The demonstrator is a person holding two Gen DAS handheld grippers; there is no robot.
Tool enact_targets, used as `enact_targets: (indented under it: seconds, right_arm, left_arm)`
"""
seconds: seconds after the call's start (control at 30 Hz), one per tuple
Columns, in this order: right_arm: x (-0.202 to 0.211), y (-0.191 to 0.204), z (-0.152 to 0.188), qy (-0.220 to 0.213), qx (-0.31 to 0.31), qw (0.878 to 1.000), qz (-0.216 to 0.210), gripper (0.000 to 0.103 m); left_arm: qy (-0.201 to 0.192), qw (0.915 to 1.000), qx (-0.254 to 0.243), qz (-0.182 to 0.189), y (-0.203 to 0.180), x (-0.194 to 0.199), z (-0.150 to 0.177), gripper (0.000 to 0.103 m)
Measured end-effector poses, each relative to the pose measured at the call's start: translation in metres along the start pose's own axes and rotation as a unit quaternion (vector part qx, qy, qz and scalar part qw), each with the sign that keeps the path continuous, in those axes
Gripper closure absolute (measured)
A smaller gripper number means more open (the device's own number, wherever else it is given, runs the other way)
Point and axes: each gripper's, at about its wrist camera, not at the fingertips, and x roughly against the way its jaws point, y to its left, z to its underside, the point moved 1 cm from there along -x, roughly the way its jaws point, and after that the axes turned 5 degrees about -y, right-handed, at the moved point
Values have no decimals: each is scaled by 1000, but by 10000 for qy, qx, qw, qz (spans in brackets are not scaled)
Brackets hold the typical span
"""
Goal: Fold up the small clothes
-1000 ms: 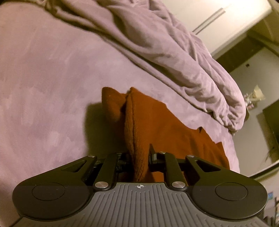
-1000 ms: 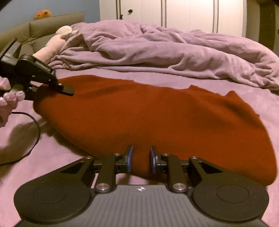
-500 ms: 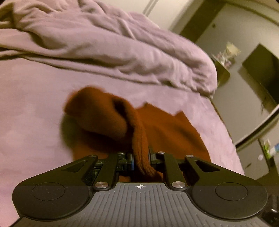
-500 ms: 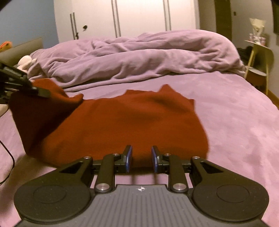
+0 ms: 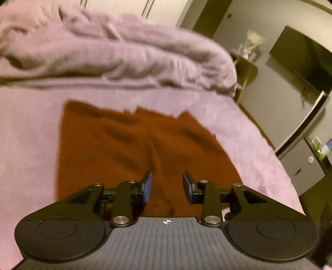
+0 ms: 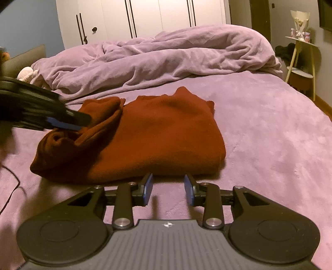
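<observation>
A rust-red knit garment (image 6: pixel 153 133) lies folded over on the purple bed; it also shows in the left wrist view (image 5: pixel 128 145). Its left end is bunched into a loose roll (image 6: pixel 78 133). My left gripper (image 5: pixel 167 187) is open just above the garment's near edge, with nothing between its blue pads. It shows in the right wrist view (image 6: pixel 68 122) over the bunched left end. My right gripper (image 6: pixel 168 188) is open and empty, just in front of the garment's near edge, apart from it.
A crumpled purple duvet (image 6: pixel 166 56) lies across the far side of the bed. White wardrobe doors (image 6: pixel 145 16) stand behind. A small side table (image 6: pixel 300 60) is at the right. A black cable (image 6: pixel 10 187) trails on the bed at left. The bed's right edge (image 5: pixel 269 149) drops off.
My left gripper carried its end of the garment over, then opened and let it go. My right gripper opened wider and pulled back off the garment's edge.
</observation>
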Motion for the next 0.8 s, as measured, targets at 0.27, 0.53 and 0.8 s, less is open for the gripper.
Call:
enact_targets:
  seconds: [0.27,0.53,0.8]
  right_arm:
    - [-5,13,-11,24,-130,9995,-288,68]
    - [-32,28,-40,157,-353,9962,-782,53]
    - [-103,44,-68,636,-1337,9747,-1672,39]
  left_arm:
    - [-335,9858,384,-1601,67,21,8,53]
    - [-39,9800,1123,-1644,87,-14,28,53]
    - [-129,9825,840,-1660,80,-16,32,53]
